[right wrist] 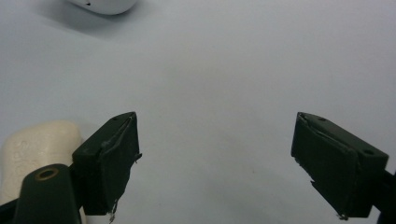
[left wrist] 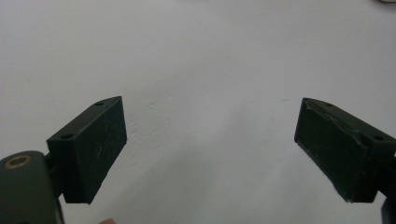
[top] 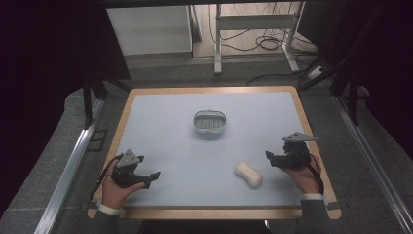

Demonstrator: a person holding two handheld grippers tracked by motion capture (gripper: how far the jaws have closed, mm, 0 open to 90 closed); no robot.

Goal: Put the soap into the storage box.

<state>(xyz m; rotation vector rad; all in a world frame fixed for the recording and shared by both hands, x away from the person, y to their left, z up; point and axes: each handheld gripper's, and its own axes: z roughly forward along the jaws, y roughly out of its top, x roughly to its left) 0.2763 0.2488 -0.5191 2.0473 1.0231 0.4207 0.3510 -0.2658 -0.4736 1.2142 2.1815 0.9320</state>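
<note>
One soap bar beside right tool

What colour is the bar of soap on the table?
Cream, best seen in the high view: soap.

Soap dish on table, centre, toward far edge. Soap bar nearer than soap dish, to its right. Left gripper near-left of soap dish; right gripper just right of soap bar.
</note>
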